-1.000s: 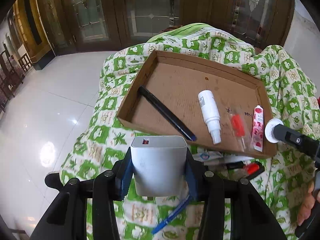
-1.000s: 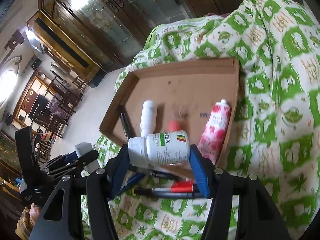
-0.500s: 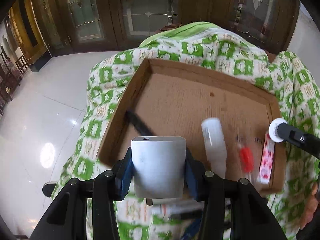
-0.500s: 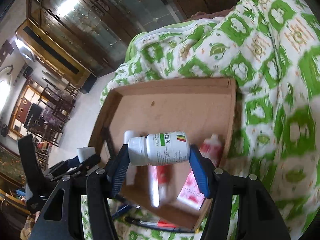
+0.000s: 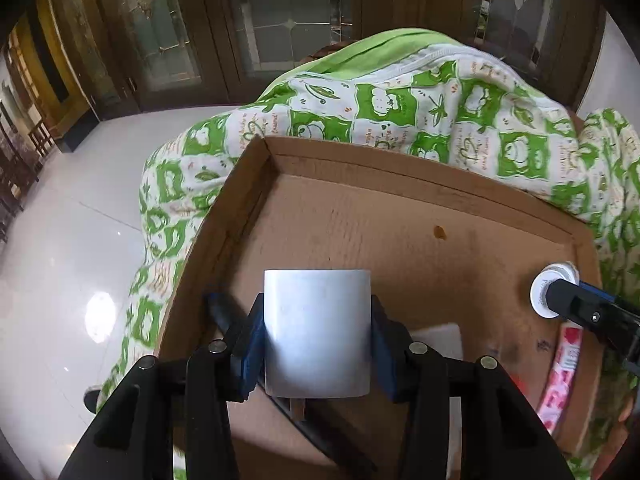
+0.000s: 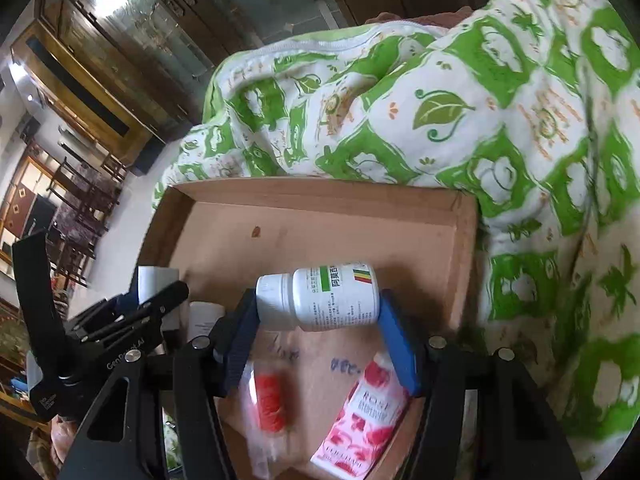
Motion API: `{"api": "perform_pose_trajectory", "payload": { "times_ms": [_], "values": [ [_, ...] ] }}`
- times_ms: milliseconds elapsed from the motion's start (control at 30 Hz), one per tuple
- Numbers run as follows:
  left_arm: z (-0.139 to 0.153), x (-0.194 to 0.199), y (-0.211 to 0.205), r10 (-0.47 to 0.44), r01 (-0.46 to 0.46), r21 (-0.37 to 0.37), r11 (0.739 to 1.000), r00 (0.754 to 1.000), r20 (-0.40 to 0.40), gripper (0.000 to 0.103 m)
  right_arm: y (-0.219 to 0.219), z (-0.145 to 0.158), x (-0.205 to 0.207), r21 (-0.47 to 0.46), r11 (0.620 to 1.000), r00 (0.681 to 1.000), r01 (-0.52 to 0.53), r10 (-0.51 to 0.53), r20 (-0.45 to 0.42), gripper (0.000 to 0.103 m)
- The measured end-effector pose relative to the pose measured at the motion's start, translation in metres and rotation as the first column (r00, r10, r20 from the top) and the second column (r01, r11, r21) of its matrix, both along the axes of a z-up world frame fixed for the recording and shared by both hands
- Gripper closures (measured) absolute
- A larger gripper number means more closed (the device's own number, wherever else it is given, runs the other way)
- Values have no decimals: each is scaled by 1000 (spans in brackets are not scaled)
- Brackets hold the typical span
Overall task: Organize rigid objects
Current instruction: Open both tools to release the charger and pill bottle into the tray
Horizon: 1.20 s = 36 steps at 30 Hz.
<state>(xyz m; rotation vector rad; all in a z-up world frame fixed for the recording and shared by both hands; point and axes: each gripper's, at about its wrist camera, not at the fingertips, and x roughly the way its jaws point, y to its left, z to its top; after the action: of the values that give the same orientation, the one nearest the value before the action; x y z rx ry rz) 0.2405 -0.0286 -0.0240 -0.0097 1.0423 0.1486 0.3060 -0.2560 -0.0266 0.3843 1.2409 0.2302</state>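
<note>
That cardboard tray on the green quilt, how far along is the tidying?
Partly done. Already lying in the shallow cardboard tray: a pink rose-print tube, a red-capped item in clear wrap, a black pen. In hand, over the tray: the left gripper clamps a white charger block, the right gripper a white pill bottle. Both remain to be set down.

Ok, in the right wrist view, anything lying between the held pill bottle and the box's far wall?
Nothing: between the pill bottle and the cardboard box's far wall the right wrist view shows bare cardboard floor, with only a small brown stain.
</note>
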Motion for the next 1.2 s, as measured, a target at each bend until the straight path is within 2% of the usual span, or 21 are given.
{"api": "perform_pose_trajectory", "payload": {
  "times_ms": [233, 367, 433, 500, 633, 700, 833, 1033, 1200],
  "values": [
    [-10, 26, 8, 13, -13, 53, 998, 1000, -10, 54, 15, -8, 14, -86, 996, 999, -34, 37, 34, 44],
    [-10, 29, 18, 37, -37, 32, 999, 999, -2, 51, 19, -11, 18, -127, 991, 997, -36, 45, 68, 44],
    [-10, 23, 20, 27, -27, 27, 999, 1000, 6, 47, 19, -10, 19, -118, 993, 996, -29, 39, 85, 41],
    [-5, 15, 19, 9, -10, 18, 1000, 999, 31, 34, 16, -8, 18, -91, 996, 995, -14, 23, 97, 33],
    [17, -10, 22, -1, 3, -23, 1000, 995, 96, 29, -1, 0, 12, -30, 998, 994, 53, -50, 99, 29],
    [30, -29, 24, -4, 11, -50, 999, 991, 131, 25, -13, 7, 3, 35, 994, 990, 104, -107, 88, 29],
    [45, -70, 26, -9, 20, -57, 998, 984, 178, 21, -32, 23, -22, 145, 974, 978, 176, -190, 84, 28],
    [37, -137, 28, 8, 8, -104, 995, 988, 151, 20, -43, 43, -63, 203, 955, 964, 217, -242, 108, 25],
    [25, -187, 22, -8, 17, -84, 996, 995, 103, 20, -32, 45, -98, 221, 963, 982, 153, -174, 79, 25]
  ]
}}
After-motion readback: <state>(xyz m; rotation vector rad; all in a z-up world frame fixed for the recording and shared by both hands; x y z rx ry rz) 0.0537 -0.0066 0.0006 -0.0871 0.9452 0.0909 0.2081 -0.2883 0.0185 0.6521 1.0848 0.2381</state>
